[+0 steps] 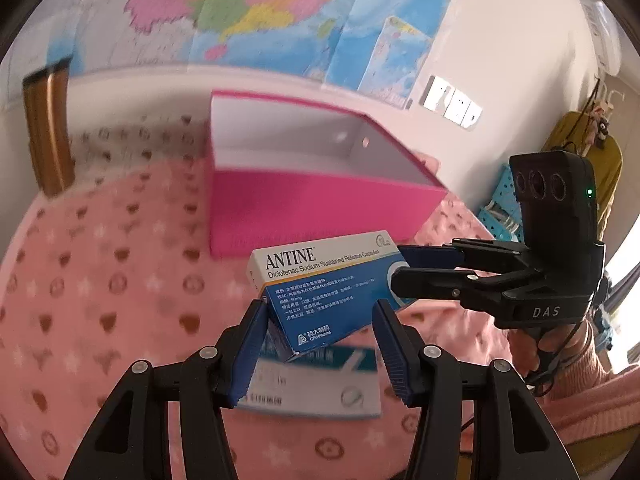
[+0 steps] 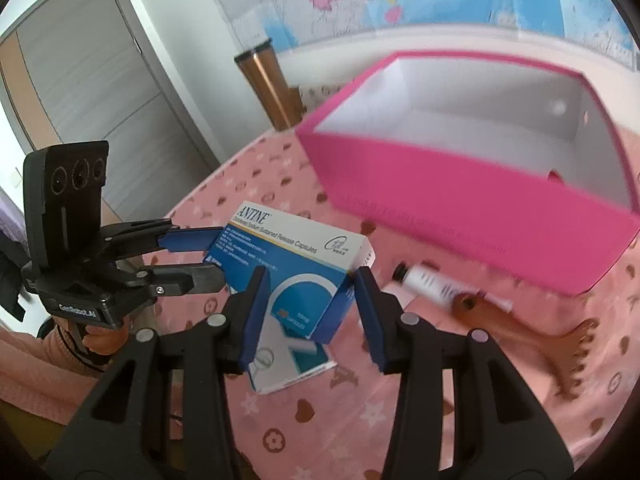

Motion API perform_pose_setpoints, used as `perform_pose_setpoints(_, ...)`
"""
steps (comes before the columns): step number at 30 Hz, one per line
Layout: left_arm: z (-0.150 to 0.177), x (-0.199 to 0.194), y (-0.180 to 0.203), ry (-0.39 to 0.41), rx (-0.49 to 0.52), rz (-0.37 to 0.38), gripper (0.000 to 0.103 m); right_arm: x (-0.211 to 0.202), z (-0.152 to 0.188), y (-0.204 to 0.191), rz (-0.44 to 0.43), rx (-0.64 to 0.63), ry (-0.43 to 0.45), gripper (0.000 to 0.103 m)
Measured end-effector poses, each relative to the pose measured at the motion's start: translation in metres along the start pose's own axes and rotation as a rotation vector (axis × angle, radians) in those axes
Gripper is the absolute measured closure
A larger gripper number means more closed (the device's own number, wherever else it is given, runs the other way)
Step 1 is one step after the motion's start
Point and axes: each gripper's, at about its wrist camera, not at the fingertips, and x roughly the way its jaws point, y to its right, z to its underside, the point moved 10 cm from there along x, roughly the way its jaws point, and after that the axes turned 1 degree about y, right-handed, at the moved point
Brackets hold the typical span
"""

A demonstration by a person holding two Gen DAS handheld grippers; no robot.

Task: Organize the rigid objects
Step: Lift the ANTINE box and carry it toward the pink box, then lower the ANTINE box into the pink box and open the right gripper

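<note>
A blue-and-white ANTINE medicine box (image 1: 312, 276) hangs tilted above the pink cloth, held from both ends. My left gripper (image 1: 319, 305) has its blue pads against the box's near end. In the right wrist view the left gripper (image 2: 208, 258) clamps that same box (image 2: 288, 248) from the left. My right gripper (image 2: 311, 276) is shut on the other end, and the left wrist view shows the right gripper (image 1: 396, 268) reaching in from the right. An open pink box (image 1: 320, 208) with a white inside stands just behind.
A second medicine box (image 2: 288, 364) lies on the cloth under the held one. A small white bottle (image 2: 424, 280) and a brown comb-like tool (image 2: 520, 332) lie before the pink box (image 2: 480, 220). A copper tumbler (image 2: 268, 88) stands at the back.
</note>
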Motion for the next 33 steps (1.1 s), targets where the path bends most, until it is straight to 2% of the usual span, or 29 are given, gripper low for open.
perform_pose_setpoints(9,-0.059,0.004,0.003,0.060,0.069,-0.055,0.049,-0.023,-0.048,0.009,0.035,-0.043,0.083,0.056)
perform_pose_setpoints(18,-0.103,0.017,-0.011,0.077,0.057,-0.079,0.049,-0.025,-0.092,0.024,0.044,-0.048,0.127,0.056)
perform_pose_setpoints(26,-0.115,0.040,-0.022,0.046,0.061,-0.107,0.049,-0.005,-0.114,0.053,0.059,-0.006,0.101,0.056)
perform_pose_setpoints(33,-0.114,0.059,-0.035,0.008,0.060,-0.137,0.049,0.020,-0.111,0.072,0.060,0.031,0.040,0.056)
